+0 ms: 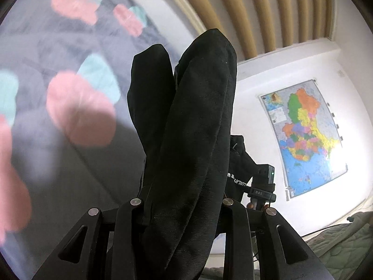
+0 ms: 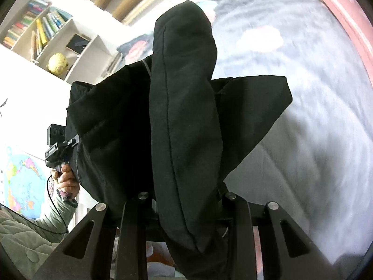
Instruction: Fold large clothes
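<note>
Left gripper [image 1: 181,210]: your fingers clamp the black garment [image 1: 186,128], fabric rising toward 12 o'clock | Right gripper [image 2: 186,210]: clamped on it too, raised over the grey bedspread [image 2: 303,140] | Your left hand [image 2: 66,184] at 9 o'clock.

A: What is seen in the left wrist view?

B: A grey bedspread [image 1: 70,154] with pink and teal patches is spread from nine to eleven o'clock. A coloured wall map [image 1: 305,137] is hung at three o'clock, and tan slats [image 1: 268,7] are ranged at one o'clock.

A: And in the right wrist view?

B: A white bookshelf [image 2: 77,44] is set at ten o'clock, with books [image 2: 44,28] and a yellow globe [image 2: 57,63] kept in it. A world map [image 2: 23,179] is pinned at eight o'clock.
</note>
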Demonstrator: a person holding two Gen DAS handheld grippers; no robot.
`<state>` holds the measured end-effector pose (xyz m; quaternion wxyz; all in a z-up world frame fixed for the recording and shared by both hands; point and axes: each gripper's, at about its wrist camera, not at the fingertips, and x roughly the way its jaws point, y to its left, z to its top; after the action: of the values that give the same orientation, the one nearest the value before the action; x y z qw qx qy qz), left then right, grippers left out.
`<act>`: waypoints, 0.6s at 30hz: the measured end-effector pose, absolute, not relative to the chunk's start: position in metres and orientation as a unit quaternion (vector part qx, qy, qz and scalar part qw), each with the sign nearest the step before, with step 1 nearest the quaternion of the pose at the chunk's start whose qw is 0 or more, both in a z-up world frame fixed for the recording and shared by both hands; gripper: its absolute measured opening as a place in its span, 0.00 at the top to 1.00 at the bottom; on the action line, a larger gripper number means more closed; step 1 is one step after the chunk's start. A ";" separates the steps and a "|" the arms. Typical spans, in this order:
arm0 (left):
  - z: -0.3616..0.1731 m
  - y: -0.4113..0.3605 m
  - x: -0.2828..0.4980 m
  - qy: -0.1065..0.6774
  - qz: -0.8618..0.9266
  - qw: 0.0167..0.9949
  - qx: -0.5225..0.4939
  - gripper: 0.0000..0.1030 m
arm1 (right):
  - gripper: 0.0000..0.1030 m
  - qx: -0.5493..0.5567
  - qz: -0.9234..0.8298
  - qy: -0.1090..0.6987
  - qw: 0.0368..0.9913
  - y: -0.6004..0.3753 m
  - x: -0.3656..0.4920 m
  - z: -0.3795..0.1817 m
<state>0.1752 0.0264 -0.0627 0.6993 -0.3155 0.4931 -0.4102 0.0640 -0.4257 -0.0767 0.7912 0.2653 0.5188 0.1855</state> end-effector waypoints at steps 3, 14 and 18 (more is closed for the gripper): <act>-0.087 0.028 0.167 0.517 -0.394 0.690 -0.320 0.70 | 0.69 0.276 0.171 0.543 0.775 -0.423 0.063 -0.108; -0.236 0.117 0.170 0.597 -0.179 0.641 -0.449 0.55 | 0.46 0.369 0.043 0.574 0.730 -0.473 0.059 -0.197; -0.227 0.127 0.174 0.604 -0.170 0.641 -0.442 0.53 | 0.38 0.376 0.000 0.573 0.729 -0.493 0.038 -0.195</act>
<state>0.1736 0.1273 -0.2269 0.6409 -0.4422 0.6039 -0.1704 0.0385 -0.4930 -0.1950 0.7286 0.3756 0.5728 -0.0002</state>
